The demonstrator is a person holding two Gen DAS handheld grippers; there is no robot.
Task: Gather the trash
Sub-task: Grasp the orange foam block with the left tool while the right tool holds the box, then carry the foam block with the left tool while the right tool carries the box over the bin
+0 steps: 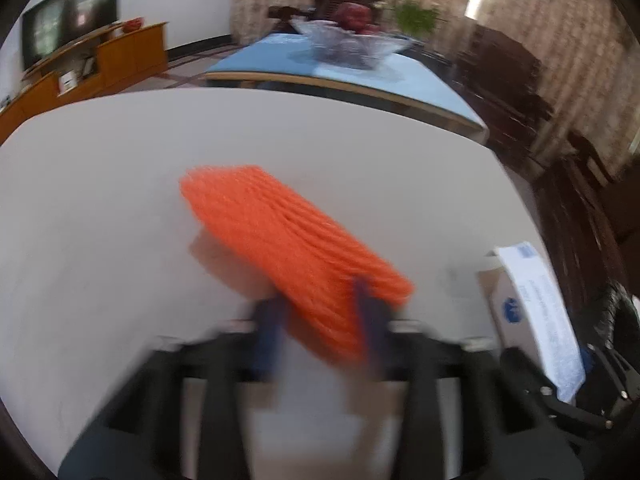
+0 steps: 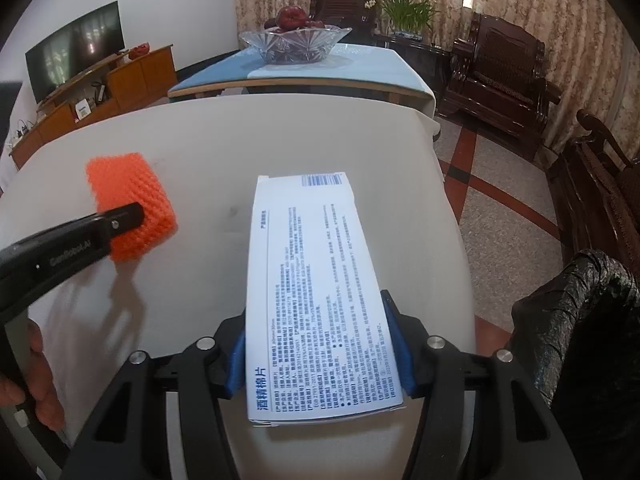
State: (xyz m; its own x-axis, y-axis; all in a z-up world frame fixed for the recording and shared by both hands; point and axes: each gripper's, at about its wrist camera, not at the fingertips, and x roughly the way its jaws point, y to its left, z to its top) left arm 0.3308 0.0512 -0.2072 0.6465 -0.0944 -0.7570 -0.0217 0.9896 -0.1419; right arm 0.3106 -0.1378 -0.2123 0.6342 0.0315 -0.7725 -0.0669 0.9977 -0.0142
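An orange foam net (image 1: 280, 236) hangs tilted a little above the white table (image 1: 100, 200), casting a shadow below. My left gripper (image 1: 316, 304) is shut on its near end, blue pads on either side. In the right wrist view the same orange net (image 2: 128, 196) is at the left, with the left gripper (image 2: 124, 216) clamped on it and a hand (image 2: 40, 380) behind. My right gripper (image 2: 316, 320) is shut on a long white box with blue print (image 2: 316, 280), held over the table (image 2: 200, 140). That box (image 1: 532, 312) shows at the right of the left wrist view.
A black trash bag (image 2: 580, 320) stands off the table's right edge. Beyond the table is a blue-topped table (image 2: 360, 68) with a glass fruit bowl (image 2: 296, 42). Dark wooden chairs (image 2: 496, 72) line the right; a TV (image 2: 76, 48) and cabinet are at the left.
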